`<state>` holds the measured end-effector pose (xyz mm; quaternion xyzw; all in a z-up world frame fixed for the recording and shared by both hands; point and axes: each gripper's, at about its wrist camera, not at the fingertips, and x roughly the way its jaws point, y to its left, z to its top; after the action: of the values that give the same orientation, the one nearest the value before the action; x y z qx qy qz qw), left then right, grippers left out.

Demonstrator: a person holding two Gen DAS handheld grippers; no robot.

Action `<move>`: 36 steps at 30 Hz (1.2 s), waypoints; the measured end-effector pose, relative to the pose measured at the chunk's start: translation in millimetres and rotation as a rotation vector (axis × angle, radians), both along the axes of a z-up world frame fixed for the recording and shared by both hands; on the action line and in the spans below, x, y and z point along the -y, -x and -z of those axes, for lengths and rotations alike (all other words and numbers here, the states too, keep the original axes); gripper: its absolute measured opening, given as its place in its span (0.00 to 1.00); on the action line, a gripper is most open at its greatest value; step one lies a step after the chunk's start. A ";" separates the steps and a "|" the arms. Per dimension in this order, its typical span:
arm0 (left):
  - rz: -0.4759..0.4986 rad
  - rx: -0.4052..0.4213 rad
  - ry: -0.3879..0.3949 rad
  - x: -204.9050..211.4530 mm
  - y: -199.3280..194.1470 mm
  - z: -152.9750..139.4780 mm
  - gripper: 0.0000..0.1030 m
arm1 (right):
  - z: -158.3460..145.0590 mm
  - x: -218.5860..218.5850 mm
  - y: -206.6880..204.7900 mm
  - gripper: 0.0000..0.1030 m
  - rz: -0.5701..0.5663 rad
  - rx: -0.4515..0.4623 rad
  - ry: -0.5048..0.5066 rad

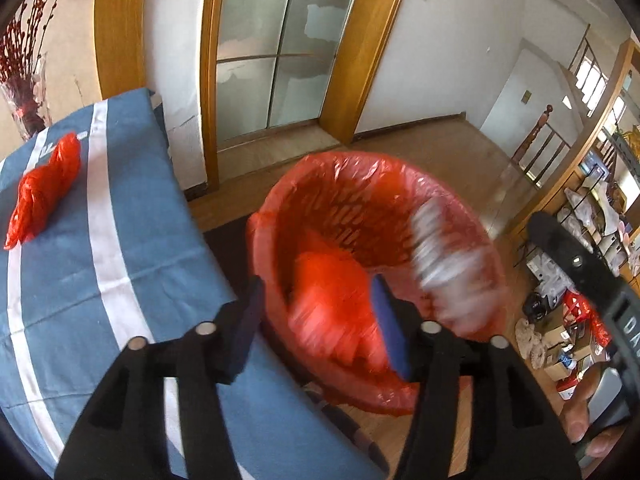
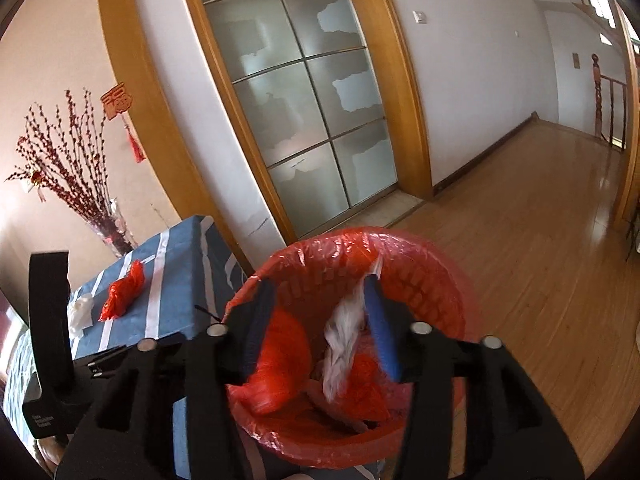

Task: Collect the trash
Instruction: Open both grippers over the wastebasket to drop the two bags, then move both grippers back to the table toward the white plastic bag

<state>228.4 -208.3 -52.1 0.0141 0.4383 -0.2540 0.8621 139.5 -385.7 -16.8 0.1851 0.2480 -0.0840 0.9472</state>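
Note:
A red bin [image 1: 360, 184] lined with a red bag stands on the floor beside the table; it also shows in the right wrist view [image 2: 424, 264]. My left gripper [image 1: 318, 320] is open above it, and a blurred red bag [image 1: 332, 308] falls between its fingers. My right gripper [image 2: 320, 322] is open over the bin, and a blurred white wad [image 2: 344, 340] drops beside its right finger. A crumpled red bag [image 1: 42, 192] lies on the blue striped tablecloth [image 1: 120, 240]; it also shows in the right wrist view [image 2: 122, 294], next to a white tissue [image 2: 80, 314].
A vase of red branches [image 2: 80, 176] stands behind the table. A frosted glass door [image 2: 304, 112] is behind the bin. Shelves with clutter and boxes [image 1: 568, 320] stand at the right. Wooden floor [image 2: 540, 240] stretches right.

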 end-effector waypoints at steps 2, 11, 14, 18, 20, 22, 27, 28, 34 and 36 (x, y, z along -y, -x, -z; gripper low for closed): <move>-0.013 -0.009 -0.008 -5.3 -1.9 3.2 0.61 | 2.9 2.2 -0.2 0.50 0.007 -0.009 -0.009; -0.092 0.030 -0.087 -49.9 0.4 5.2 0.74 | 7.9 -2.0 -3.3 0.76 0.018 -0.024 -0.017; -0.128 0.048 -0.117 -69.6 -1.1 4.7 0.78 | 8.0 -9.4 -6.4 0.79 0.009 -0.032 -0.003; -0.198 0.040 -0.134 -105.8 -5.9 5.8 0.82 | 8.6 -21.9 -10.8 0.82 -0.004 -0.045 0.021; -0.235 0.033 -0.145 -126.0 -7.9 6.2 0.85 | 8.6 -27.5 -12.7 0.88 -0.008 -0.049 0.034; -0.276 0.030 -0.164 -144.3 -9.4 6.6 0.88 | 7.4 -35.4 -15.1 0.89 -0.007 -0.049 0.058; -0.407 0.047 -0.218 -195.3 -23.0 2.3 0.96 | 6.7 -54.0 -24.1 0.89 -0.046 -0.062 0.085; -0.444 0.052 -0.233 -208.8 -27.7 -0.2 0.96 | 6.9 -58.0 -25.8 0.89 -0.055 -0.064 0.088; -0.601 0.077 -0.264 -268.3 -50.2 -15.3 0.96 | 9.1 -87.5 -40.2 0.89 -0.120 -0.078 0.103; -0.634 0.093 -0.261 -287.9 -59.7 -21.1 0.96 | 8.8 -97.1 -45.2 0.89 -0.138 -0.082 0.112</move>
<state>288.1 79.6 -30.9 -0.0013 0.4100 0.0857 0.9081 184.6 -288.6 -25.6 0.1109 0.2936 -0.0396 0.9486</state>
